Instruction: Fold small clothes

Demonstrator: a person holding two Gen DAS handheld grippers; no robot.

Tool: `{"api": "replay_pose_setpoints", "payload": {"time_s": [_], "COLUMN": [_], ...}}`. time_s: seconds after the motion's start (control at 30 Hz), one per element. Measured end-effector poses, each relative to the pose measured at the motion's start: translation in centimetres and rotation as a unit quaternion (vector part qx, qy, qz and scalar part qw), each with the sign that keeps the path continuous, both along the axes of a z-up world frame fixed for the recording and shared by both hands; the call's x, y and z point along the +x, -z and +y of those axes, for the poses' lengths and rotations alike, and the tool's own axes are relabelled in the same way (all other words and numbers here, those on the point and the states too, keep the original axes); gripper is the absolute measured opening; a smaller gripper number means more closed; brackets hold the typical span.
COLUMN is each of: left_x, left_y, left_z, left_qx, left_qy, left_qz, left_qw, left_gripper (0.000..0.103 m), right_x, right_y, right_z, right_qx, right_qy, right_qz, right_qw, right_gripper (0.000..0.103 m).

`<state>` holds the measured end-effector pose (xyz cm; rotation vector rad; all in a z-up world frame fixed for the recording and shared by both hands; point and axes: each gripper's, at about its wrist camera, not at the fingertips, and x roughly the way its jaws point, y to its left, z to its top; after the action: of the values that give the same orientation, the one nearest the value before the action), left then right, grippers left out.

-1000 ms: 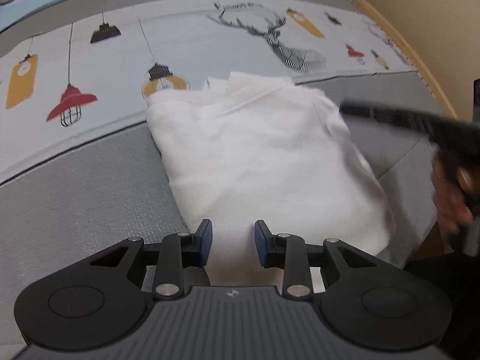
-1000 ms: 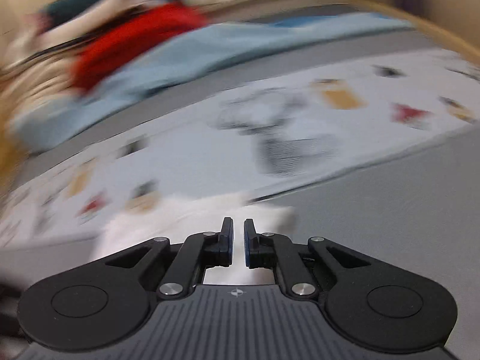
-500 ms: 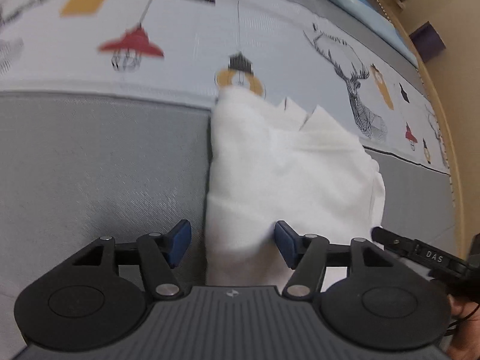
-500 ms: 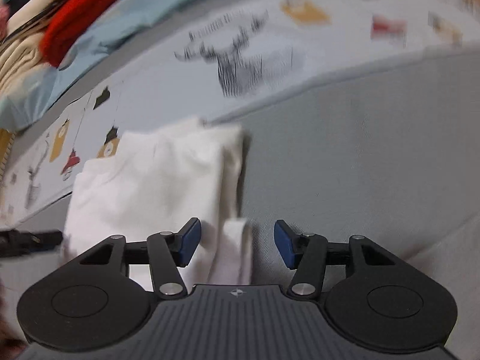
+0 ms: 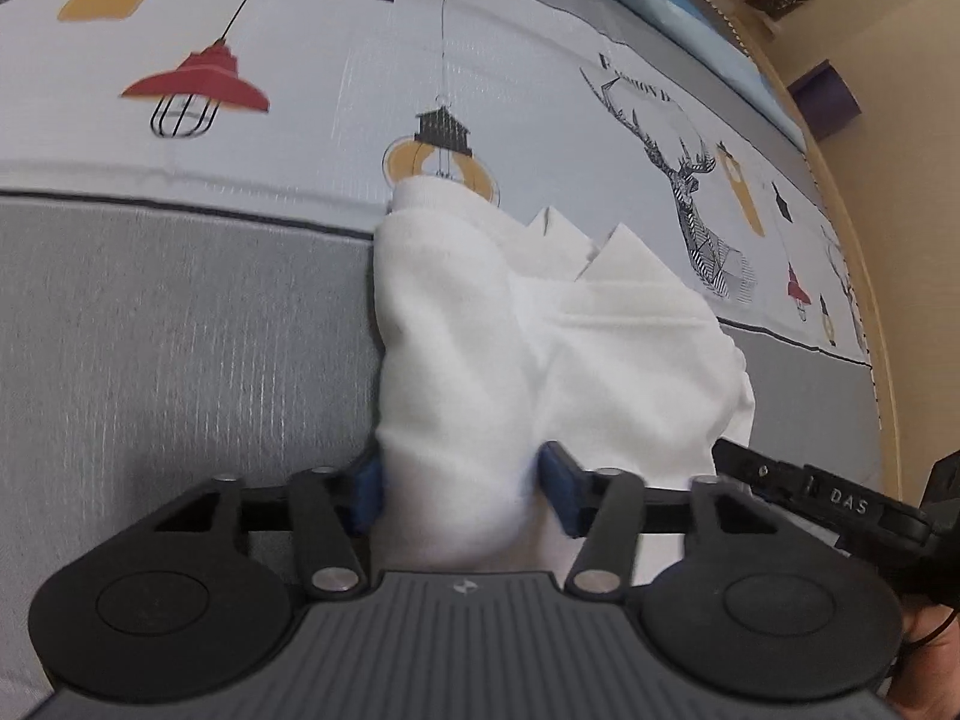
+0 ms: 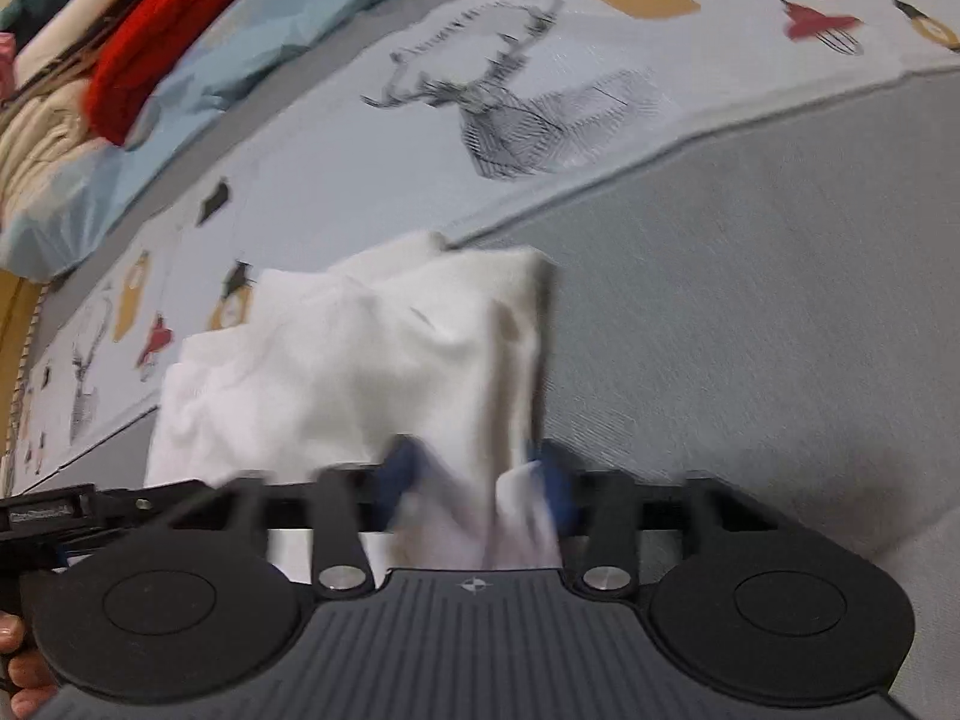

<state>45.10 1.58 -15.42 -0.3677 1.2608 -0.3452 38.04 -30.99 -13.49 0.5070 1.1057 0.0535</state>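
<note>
A: Which surface bears the work?
B: A bedspread (image 5: 180,330), grey band nearest, lamp-and-deer print beyond.

A: Where is the garment?
B: The folded white garment (image 5: 480,348) lies on the grey band, its far edge over the print.

A: And the grippers?
B: Left gripper (image 5: 459,489) and right gripper (image 6: 477,480) are each closing, pads pressing bunched near-edge cloth between them.
</note>
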Motion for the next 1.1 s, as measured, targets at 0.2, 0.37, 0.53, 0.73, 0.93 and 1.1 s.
{"api": "replay_pose_setpoints", "payload": {"time_s": [0.2, 0.37, 0.53, 0.73, 0.93, 1.1], "left_x": [1.3, 1.7, 1.1, -0.6, -2.0, -2.7], "left_y": [-2.3, -3.7, -5.8, -7.1, -5.1, -1.8], "left_z": [1.1, 2.1, 3.6, 4.1, 3.4, 3.6], "left_qx": [0.009, 0.022, 0.035, 0.005, 0.054, 0.049], "left_qy": [-0.015, -0.025, -0.038, -0.004, 0.005, -0.001], "left_qz": [-0.057, -0.089, -0.132, -0.119, -0.058, 0.033], "left_qw": [0.9982, 0.9955, 0.9899, 0.9928, 0.9968, 0.9982], "left_gripper": [0.039, 0.041, 0.042, 0.042, 0.042, 0.043], "right_x": [1.3, 1.9, 1.6, 0.0, -1.9, -3.0], "right_y": [-1.0, -2.7, -4.7, -6.5, -6.1, -4.0], "right_z": [0.5, 2.7, 3.5, 3.9, 5.2, 4.8], "right_qx": [-0.010, -0.056, -0.122, -0.107, -0.154, -0.131], "right_qy": [0.027, 0.031, 0.047, -0.030, -0.113, -0.155], "right_qz": [-0.051, -0.128, -0.171, -0.188, -0.137, -0.034], "right_qw": [0.998, 0.990, 0.977, 0.976, 0.972, 0.979], "right_gripper": [0.008, 0.009, 0.029, 0.032, 0.036, 0.047]}}
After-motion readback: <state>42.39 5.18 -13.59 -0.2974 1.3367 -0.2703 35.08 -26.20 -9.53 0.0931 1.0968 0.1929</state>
